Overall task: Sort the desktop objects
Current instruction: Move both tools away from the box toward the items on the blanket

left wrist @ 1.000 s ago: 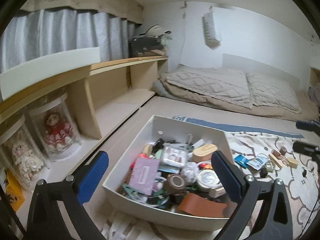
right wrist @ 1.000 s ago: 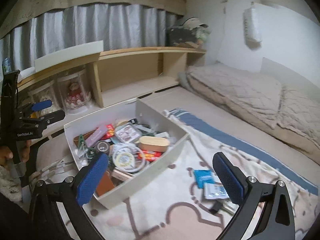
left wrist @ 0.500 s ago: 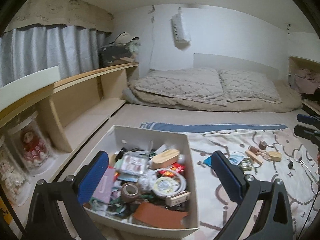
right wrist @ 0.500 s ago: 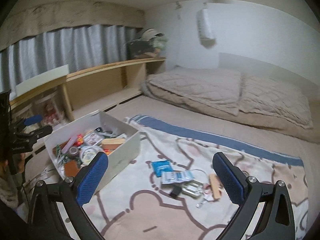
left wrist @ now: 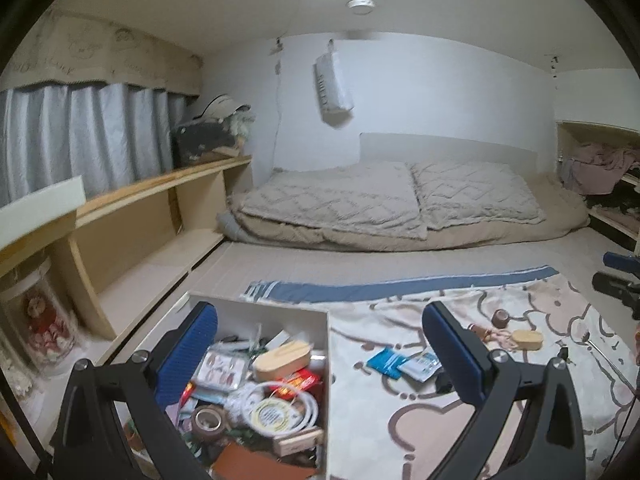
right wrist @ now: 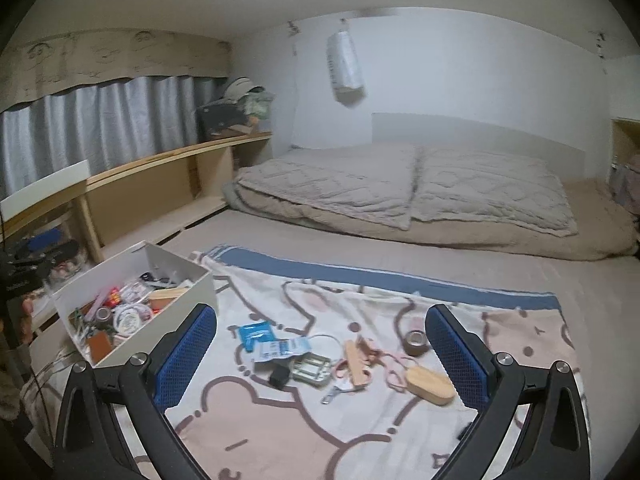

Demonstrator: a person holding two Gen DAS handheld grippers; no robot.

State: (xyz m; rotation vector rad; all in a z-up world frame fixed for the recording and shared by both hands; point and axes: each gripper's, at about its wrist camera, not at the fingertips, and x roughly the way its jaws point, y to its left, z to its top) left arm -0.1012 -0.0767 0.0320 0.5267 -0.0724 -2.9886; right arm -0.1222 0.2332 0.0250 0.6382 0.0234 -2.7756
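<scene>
i see the white box [left wrist: 256,312] packed with clutter, its near end cut off below my left gripper [left wrist: 320,344], whose jaws stand wide apart and empty. loose items lie on the blanket [right wrist: 360,432]: a blue packet [right wrist: 254,334], a wooden oval [right wrist: 430,386]; my right gripper [right wrist: 320,344] gapes empty above them.

I work over a beige mattress platform [right wrist: 460,264] with a cream cartoon-print blanket with a blue border stripe [right wrist: 320,420] spread on it, and two folded beige quilted duvets [right wrist: 400,184] lie along its far edge. An open white box crammed with small items [right wrist: 176,280] sits at the blanket's left edge. Loose on the blanket lie a blue sachet [right wrist: 254,334], a clear plastic case [right wrist: 312,368], a slotted wooden block [right wrist: 356,368], an oval wooden box [right wrist: 430,386] and a brown tape roll [right wrist: 416,340].
</scene>
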